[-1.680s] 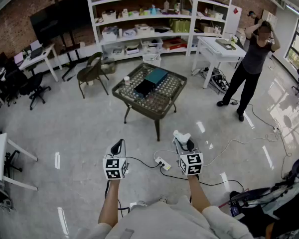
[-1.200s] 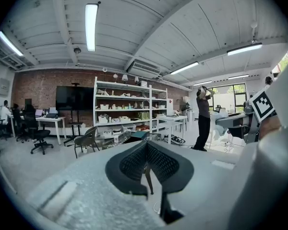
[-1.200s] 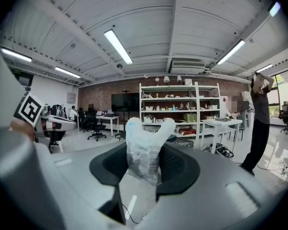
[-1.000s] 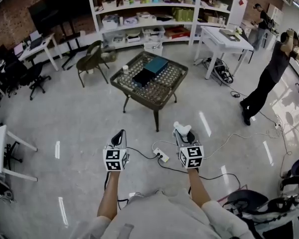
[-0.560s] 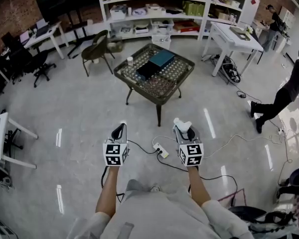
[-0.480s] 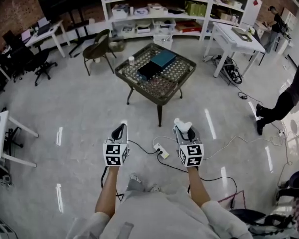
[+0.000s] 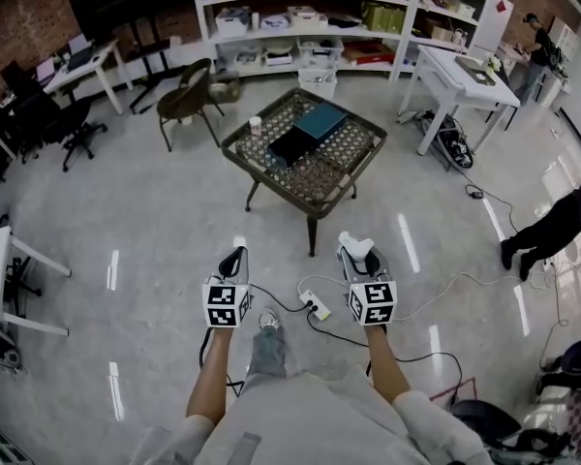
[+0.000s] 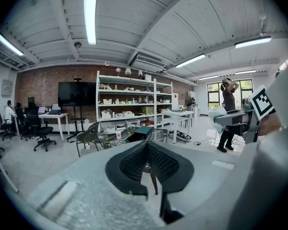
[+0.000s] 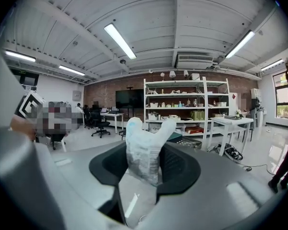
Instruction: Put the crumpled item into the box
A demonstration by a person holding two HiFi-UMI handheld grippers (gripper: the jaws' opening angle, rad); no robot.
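Observation:
A crumpled white item (image 7: 353, 243) sticks up between the jaws of my right gripper (image 7: 355, 252), which is shut on it. In the right gripper view the crumpled item (image 9: 145, 152) fills the gap between the dark pads. My left gripper (image 7: 234, 258) is held level beside it, jaws together and empty; its fingertips (image 8: 140, 152) meet in the left gripper view. Ahead stands a low mesh-topped table (image 7: 344, 168) carrying a teal box (image 7: 318, 119) and a dark box (image 7: 289, 146). Both grippers are over the floor, short of the table.
A white cup (image 7: 256, 124) stands on the table's far left corner. A power strip (image 7: 317, 308) and cables lie on the floor between my grippers. A chair (image 7: 186, 105), shelves (image 7: 300, 17) and a white desk (image 7: 462, 76) stand behind. A person (image 7: 562, 226) is at the right edge.
Both grippers have moved forward toward the table, which now looks nearer. My leg has stepped forward between the arms. The person at right has walked off toward the right edge.

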